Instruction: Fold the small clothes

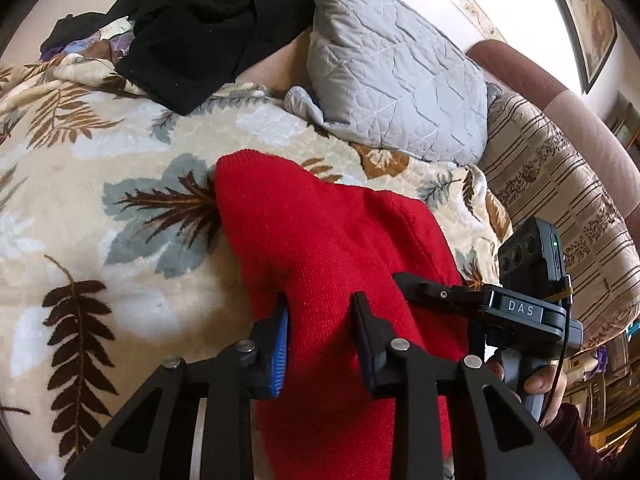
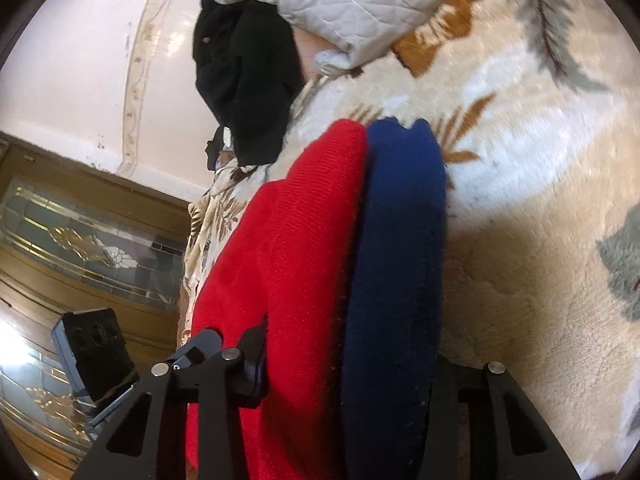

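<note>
red knit [image 1: 320,240]: bunched over the leaf-print blanket [image 1: 120,208], navy knit [image 2: 396,240] pressed beside it
left gripper [image 1: 320,312]: narrowed, pinching red fabric
right gripper [image 2: 344,360]: half-closed, clamping red plus navy layers
progress: mid-fold, nothing laid flat; black clothes [image 1: 208,20] untouched near the pillow [image 1: 392,76]

A knit garment [image 1: 320,248] lies on a leaf-patterned blanket [image 1: 120,288] that covers a bed. The left gripper [image 1: 320,332] has its fingers [image 1: 282,344] on either side of the garment's near part. Just to its right the right gripper [image 1: 424,292] reaches onto the same garment. Behind the garment a quilted pillow [image 1: 392,80] rests on the blanket, and left of the pillow sits a heap of clothes [image 1: 208,28]. In the right wrist view a second knit layer [image 2: 396,280] lies against the garment's right side.
</note>
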Available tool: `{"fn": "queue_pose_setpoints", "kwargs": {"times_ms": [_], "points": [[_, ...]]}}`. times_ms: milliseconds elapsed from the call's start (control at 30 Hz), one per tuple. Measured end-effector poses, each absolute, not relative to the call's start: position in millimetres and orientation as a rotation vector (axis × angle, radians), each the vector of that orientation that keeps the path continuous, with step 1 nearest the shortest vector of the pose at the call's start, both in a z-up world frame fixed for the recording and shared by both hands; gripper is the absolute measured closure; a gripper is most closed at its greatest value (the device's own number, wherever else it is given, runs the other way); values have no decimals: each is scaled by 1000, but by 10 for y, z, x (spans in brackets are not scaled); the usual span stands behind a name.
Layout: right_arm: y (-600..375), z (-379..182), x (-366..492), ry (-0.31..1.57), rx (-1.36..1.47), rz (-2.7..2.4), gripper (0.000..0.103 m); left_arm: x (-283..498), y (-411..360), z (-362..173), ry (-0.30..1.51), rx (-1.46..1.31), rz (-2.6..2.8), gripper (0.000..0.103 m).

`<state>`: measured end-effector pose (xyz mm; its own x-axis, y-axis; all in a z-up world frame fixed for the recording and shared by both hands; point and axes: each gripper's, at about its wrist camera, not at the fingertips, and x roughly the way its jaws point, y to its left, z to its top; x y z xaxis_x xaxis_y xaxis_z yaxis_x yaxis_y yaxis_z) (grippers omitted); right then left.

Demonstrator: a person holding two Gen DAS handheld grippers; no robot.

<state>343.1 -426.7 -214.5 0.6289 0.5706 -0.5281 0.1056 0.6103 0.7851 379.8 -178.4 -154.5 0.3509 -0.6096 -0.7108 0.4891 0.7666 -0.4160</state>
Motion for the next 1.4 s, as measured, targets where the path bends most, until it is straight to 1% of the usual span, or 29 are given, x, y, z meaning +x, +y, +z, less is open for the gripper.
{"fn": "queue_pose_setpoints", "kwargs": {"times_ms": [467, 800, 1100, 1200, 1300, 1333, 1367, 1400], "points": [[-4024, -1671, 3195, 799, 785, 360, 58, 3407, -1596, -1106, 881, -81, -687, 73], [-3728, -1567, 2991, 783, 768, 401, 58, 3077, -1297, -997, 845, -65, -647, 73], [-3550, -1605, 2777, 789, 735, 394, 58, 2813, -1174, -1058, 849, -32, -606, 73], [-3492, -1676, 2756, 805, 727, 379, 58, 2784, -1169, -1156, 865, -6, -577, 73], [-3428, -1824, 2776, 858, 726, 347, 58, 2791, -1195, -1370, 928, 48, -516, 72], [-3399, -1916, 2801, 897, 722, 326, 58, 2797, -1218, -1462, 946, 80, -491, 72], [-3393, -1969, 2812, 917, 715, 303, 58, 2790, -1237, -1521, 936, 108, -474, 69], [-3410, -2018, 2811, 931, 718, 271, 55, 2780, -1238, -1529, 928, 117, -470, 66]]}}
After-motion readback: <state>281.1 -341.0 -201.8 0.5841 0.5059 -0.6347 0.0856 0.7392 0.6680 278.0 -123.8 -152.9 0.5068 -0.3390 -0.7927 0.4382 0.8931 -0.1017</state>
